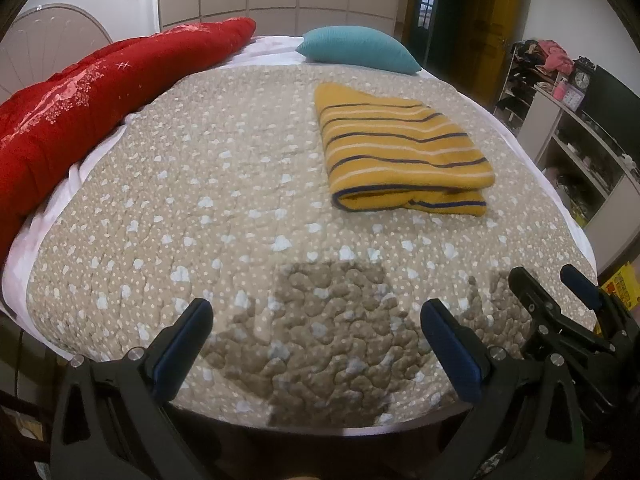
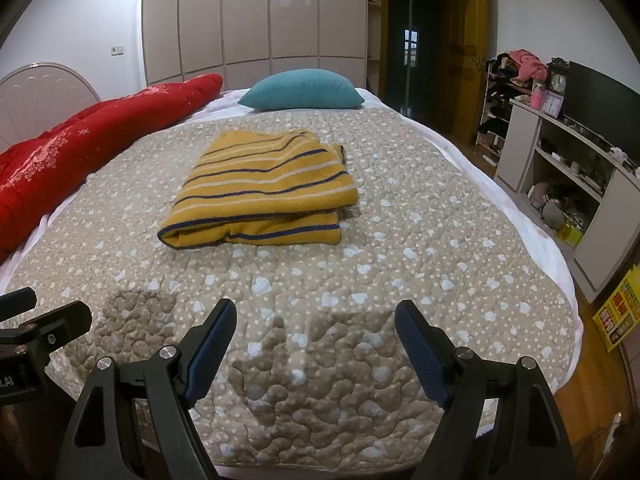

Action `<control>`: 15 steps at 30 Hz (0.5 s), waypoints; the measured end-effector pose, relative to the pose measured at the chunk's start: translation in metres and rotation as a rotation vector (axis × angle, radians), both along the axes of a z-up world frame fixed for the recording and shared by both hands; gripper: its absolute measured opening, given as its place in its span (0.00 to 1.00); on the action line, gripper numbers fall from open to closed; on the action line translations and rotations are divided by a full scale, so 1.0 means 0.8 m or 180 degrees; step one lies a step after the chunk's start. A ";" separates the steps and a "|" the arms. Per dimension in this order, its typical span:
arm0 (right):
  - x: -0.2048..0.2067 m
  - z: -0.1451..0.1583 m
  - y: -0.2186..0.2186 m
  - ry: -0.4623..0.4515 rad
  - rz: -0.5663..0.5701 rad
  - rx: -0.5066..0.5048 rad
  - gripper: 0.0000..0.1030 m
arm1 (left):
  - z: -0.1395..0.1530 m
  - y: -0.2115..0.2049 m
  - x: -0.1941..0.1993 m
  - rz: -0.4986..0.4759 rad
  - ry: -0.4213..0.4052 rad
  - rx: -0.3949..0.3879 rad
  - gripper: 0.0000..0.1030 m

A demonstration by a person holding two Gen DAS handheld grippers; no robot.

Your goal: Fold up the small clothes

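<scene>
1. your left claw is spread wide and holds nothing; it hangs over the near end of the bed, low above the quilt.
2. your right claw is spread wide also, empty, just beside the left one at the same near end. in the left wrist view you see it at the right border, and in the right wrist view the left claw shows at the left border.
3. the striped yellow garment lies on the quilt well ahead of both claws, a little to the right of the left claw and a little to the left of the right claw. no claw touches it.
4. it lies already doubled in layers, with a thick folded edge turned toward you. so i judge the folding of this piece is done or nearly done, and both claws are standing apart from it.
5. if one more fold is wanted, you must reach forward with both claws, pinch the two near corners together, and carry them over evenly. the thick layers can slip, so take all of them in the pinch.
6. the red blanket far left of the claws and the teal pillow beyond the garment are not in the way.
</scene>
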State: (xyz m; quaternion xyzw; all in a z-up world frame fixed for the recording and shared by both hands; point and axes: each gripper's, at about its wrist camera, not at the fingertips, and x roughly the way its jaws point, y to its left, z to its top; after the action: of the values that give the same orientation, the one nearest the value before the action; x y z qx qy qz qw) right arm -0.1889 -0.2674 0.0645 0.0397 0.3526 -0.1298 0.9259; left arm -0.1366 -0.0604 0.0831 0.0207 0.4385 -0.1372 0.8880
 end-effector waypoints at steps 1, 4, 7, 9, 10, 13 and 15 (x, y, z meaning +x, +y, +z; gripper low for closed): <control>0.000 0.000 0.000 0.0000 -0.0001 0.0000 0.83 | -0.001 0.000 0.000 0.0001 0.0008 -0.0005 1.00; 0.000 0.000 0.000 0.0000 -0.0002 0.0001 0.83 | -0.002 0.000 0.002 -0.0001 0.0038 -0.0019 1.00; 0.001 -0.001 -0.001 0.0002 0.0002 0.0000 0.83 | -0.005 0.000 0.003 -0.0002 0.0061 -0.0026 1.00; 0.001 -0.001 0.000 0.0002 0.0004 -0.0003 0.83 | -0.006 0.001 0.003 0.0000 0.0072 -0.0026 1.00; 0.001 -0.001 0.000 0.0002 0.0005 -0.0006 0.83 | -0.007 0.000 0.003 -0.0001 0.0076 -0.0025 1.00; 0.000 -0.002 0.001 0.0002 0.0016 -0.0015 0.83 | -0.009 0.000 0.005 -0.0003 0.0095 -0.0030 1.00; 0.001 -0.002 0.000 -0.0001 0.0020 -0.0018 0.84 | -0.010 0.001 0.006 -0.0010 0.0101 -0.0030 1.00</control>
State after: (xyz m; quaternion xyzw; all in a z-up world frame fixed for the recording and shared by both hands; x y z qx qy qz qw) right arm -0.1881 -0.2671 0.0627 0.0359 0.3522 -0.1279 0.9264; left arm -0.1314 -0.0599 0.0751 0.0150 0.4519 -0.1410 0.8807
